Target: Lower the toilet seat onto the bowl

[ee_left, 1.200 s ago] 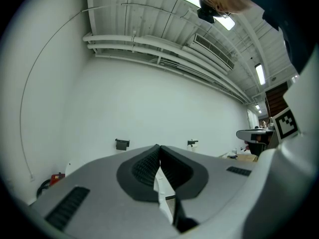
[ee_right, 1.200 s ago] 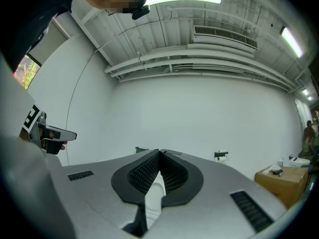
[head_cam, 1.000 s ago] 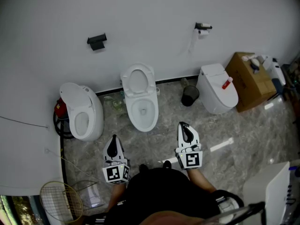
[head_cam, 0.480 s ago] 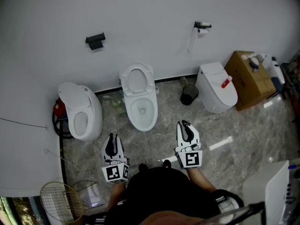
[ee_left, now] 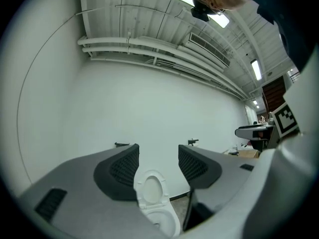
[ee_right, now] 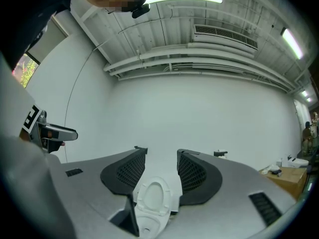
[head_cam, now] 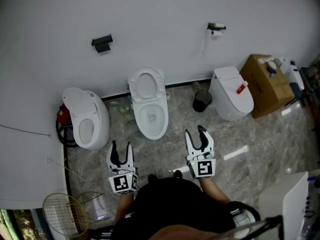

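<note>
The middle white toilet stands against the wall with its seat (head_cam: 146,85) raised upright over the bowl (head_cam: 152,119). Both grippers hang well short of it, over the floor. My left gripper (head_cam: 121,146) is open, its jaws having just been opening, with nothing between them. My right gripper (head_cam: 195,132) is likewise open and empty after just opening. In the left gripper view the raised seat (ee_left: 150,192) shows through the gap of the left gripper (ee_left: 158,161). The right gripper view frames the same seat (ee_right: 151,197) between the pads of the right gripper (ee_right: 162,166).
A second toilet (head_cam: 87,119) with its lid up stands at the left, and a third (head_cam: 231,94) with a closed lid at the right. A black bin (head_cam: 202,102), a cardboard box (head_cam: 265,84) and a racket (head_cam: 62,214) sit on the marble floor.
Both grippers' jaws have spread from shut to open. Neither hand has shifted, and the toilet seat stays upright.
</note>
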`<state>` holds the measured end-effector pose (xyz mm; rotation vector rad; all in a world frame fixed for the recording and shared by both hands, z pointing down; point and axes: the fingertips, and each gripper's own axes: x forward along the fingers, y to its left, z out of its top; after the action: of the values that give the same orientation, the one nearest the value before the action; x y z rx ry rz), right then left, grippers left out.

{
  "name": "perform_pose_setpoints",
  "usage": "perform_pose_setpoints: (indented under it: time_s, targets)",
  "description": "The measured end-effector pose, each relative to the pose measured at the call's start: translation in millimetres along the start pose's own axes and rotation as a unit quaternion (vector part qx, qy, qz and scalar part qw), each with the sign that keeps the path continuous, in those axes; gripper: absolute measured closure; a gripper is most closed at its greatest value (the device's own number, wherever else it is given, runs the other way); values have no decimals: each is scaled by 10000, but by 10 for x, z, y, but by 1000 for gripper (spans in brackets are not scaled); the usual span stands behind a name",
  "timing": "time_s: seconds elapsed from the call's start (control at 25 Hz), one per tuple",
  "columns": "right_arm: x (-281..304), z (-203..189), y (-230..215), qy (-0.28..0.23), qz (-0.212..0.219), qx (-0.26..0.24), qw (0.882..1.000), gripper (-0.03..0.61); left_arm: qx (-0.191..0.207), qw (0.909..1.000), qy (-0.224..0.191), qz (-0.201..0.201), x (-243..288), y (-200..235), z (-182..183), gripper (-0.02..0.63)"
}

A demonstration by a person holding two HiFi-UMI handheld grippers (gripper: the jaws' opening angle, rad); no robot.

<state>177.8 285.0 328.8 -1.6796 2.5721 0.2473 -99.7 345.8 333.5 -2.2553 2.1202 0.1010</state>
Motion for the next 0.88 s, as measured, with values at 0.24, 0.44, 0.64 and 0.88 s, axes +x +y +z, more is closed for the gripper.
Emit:
perform_pose_setpoints:
  time_s: [0.24,0.44,0.64,0.88]
  targets:
    - [-10,-10,2,56,65,-18,10000,302,109,9999,24,26,-9,-3,-14,294]
    - [-5,-6,32,60,107,48,9999,239,246,9996,105,68,-12,2,14,217]
    - [50,-21,130,119,218,13,9997,183,331,9994,115,29,-5,36,22,137]
    - [58,21,236,56,88,-2,9999,166,285,9995,137,-97,-27,147,-8,99]
